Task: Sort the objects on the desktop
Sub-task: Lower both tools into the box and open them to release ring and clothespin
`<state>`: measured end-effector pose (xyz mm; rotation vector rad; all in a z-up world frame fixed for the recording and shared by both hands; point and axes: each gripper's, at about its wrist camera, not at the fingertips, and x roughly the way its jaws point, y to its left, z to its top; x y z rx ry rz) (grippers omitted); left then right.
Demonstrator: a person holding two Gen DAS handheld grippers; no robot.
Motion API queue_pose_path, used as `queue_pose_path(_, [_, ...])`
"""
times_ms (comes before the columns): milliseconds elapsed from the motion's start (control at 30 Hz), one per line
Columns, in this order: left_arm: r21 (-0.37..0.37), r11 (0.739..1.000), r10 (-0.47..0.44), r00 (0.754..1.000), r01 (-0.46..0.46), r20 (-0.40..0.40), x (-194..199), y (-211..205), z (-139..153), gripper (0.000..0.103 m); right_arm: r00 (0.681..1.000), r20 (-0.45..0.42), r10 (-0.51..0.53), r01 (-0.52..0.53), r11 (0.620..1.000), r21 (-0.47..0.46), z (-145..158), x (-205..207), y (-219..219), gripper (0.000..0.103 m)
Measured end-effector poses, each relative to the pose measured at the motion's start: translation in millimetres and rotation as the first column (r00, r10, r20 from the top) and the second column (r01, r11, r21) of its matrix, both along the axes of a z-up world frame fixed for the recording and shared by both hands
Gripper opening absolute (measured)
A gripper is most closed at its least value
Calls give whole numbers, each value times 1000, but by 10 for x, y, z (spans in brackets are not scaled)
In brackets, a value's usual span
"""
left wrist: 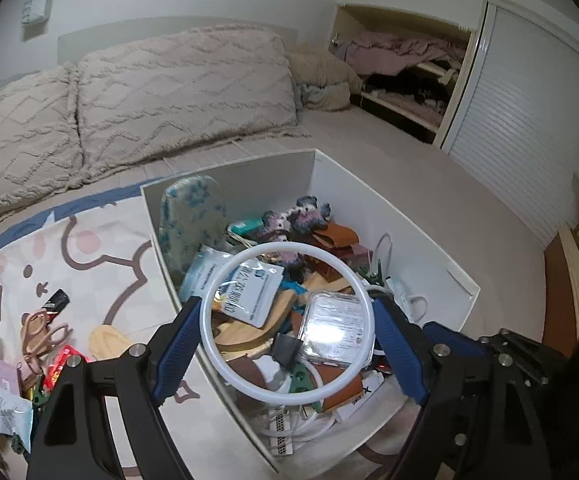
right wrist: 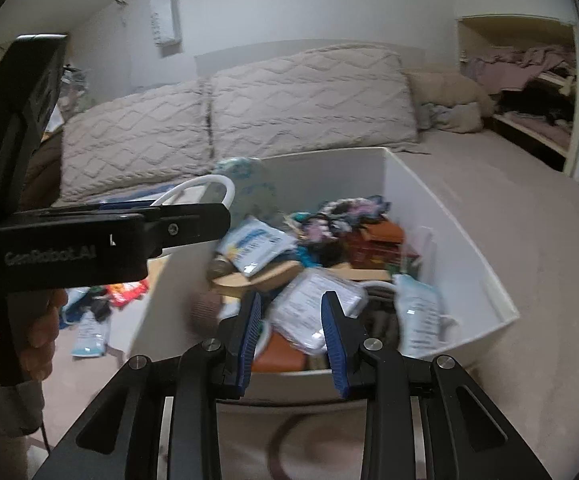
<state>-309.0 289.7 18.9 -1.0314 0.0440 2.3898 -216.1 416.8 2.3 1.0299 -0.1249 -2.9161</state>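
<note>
Clutter strewn far left on the cartoon blanket: tan scissors, a small black tube, a red wrapper, a pale packet, a wooden piece. Next along, left tongs gripping a white ring, blue pads pressed to its two sides, ring held above the white box. Seen through the ring: a printed sachet, a clear plastic case, wooden bits. Box crammed full and standing on the bed; blue-flowered pad propped on its left wall, crocheted toy near the back, brown leather scraps beside that, white cable to the right.

Over to the right wrist view. Far left, a hand clasping the black handle of the left tool, ring poking out past its tip. Centre, right tongs closed as far as they go, a gap between the blue pads, nothing held, aimed down at the near end of the box. Contents blurred here. Two quilted pillows behind; open closet of rumpled clothes far right.
</note>
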Motion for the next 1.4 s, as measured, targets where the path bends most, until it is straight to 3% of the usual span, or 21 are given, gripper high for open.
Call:
queue_pose_path(167, [-60, 998, -23, 999, 25, 29, -62, 181, -89, 84, 999, 23, -37, 37, 999, 24, -32, -17, 71, 32])
queue_pose_path(500, [-106, 991, -58, 981, 79, 184, -149, 373, -353, 84, 996, 33, -88, 86, 994, 64, -72, 10, 165, 32])
queue_pose_path(933, [-146, 985, -63, 978, 93, 197, -107, 452, -483, 84, 995, 34, -92, 90, 994, 62, -93, 28, 196, 32])
queue_pose_path(1400, [-156, 980, -101, 982, 126, 159, 17, 565, -473, 84, 991, 24, -132, 130, 989, 72, -55, 88, 280, 32])
